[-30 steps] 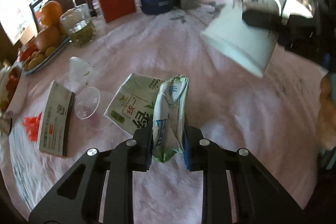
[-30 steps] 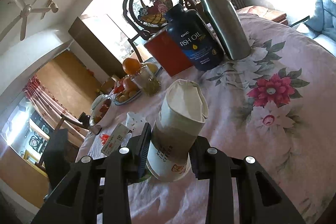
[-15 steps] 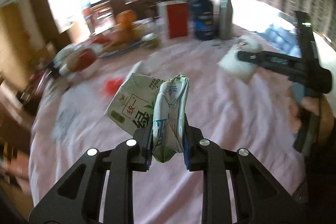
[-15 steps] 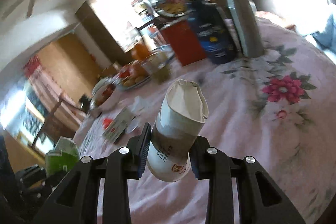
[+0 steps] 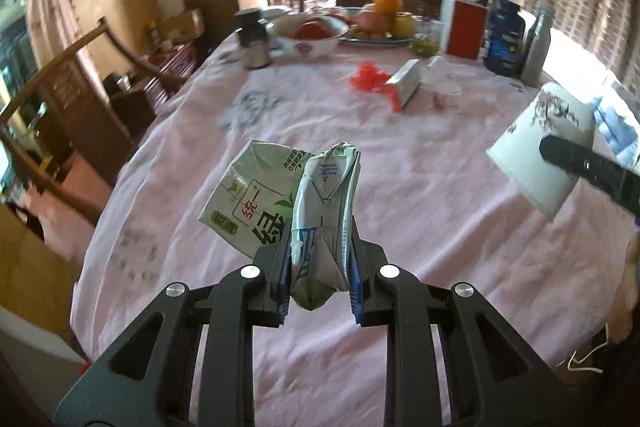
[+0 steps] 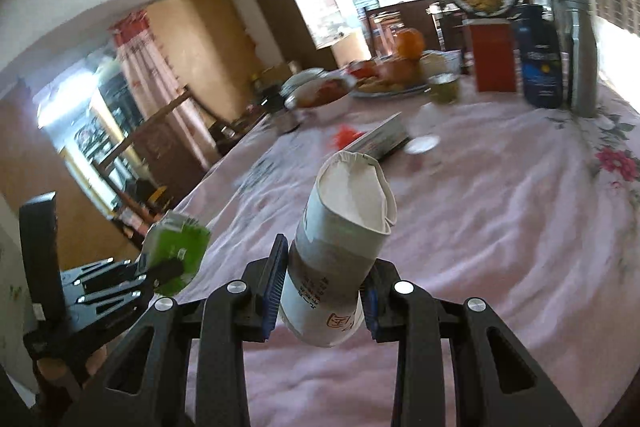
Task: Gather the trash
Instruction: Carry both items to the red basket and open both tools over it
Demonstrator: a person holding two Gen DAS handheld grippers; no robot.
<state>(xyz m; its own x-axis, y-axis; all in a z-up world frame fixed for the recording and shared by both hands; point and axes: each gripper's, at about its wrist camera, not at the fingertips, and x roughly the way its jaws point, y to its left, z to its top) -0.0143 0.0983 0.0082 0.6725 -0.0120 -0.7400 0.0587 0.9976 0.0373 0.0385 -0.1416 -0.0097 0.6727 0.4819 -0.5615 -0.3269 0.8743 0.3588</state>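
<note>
Pinching two flattened green cartons above the table, the left gripper stays narrow while the right gripper clamps a squashed paper cup.

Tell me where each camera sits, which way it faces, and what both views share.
Left wrist: behind the left tongs, facing down the table; they clamp two cartons.
Right wrist: behind the right tongs, same way; they clamp a cup.
Shared: each view shows the other tongs' load and the red box.
</note>
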